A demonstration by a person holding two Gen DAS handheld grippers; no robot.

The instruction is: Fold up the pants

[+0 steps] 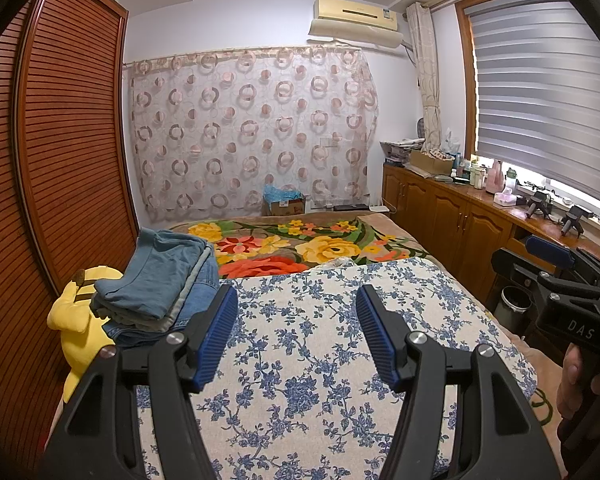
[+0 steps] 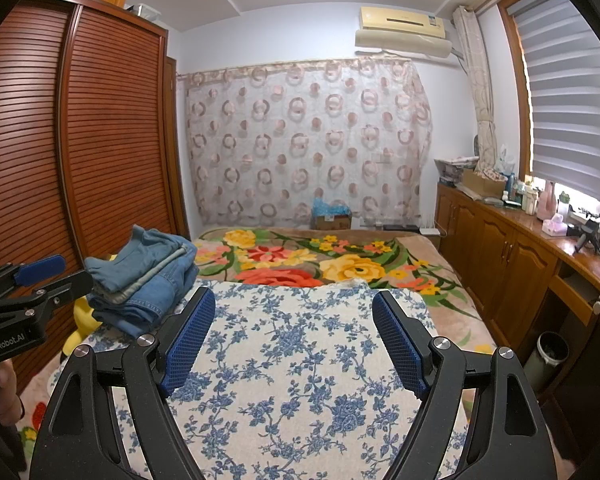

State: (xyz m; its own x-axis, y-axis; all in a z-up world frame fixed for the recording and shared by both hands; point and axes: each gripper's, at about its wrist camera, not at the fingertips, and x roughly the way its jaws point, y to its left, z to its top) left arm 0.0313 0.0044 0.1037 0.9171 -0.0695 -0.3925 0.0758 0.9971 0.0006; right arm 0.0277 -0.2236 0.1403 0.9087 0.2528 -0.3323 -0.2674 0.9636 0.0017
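Note:
A stack of folded pants (image 1: pixel 160 284) (image 2: pixel 144 276), blue denim and grey-blue, lies at the left edge of the blue-flowered cloth (image 1: pixel 320 360) (image 2: pixel 300 360) on the bed. My left gripper (image 1: pixel 296 300) hangs open over the cloth with nothing between its blue pads, the stack just left of its left fingertip. My right gripper (image 2: pixel 294 306) is open too, empty, above the same cloth. In the left wrist view the right gripper (image 1: pixel 552 264) shows at the right edge, held by a hand. The left gripper (image 2: pixel 36 276) appears at the left edge of the right wrist view.
A yellow plush toy (image 1: pixel 80 320) sits left of the stack against the slatted wardrobe (image 1: pixel 60 160). A bright floral blanket (image 1: pixel 300 248) covers the far bed. Wooden cabinets (image 2: pixel 520 272) with bottles run along the right; a small bin (image 2: pixel 548 352) stands below them.

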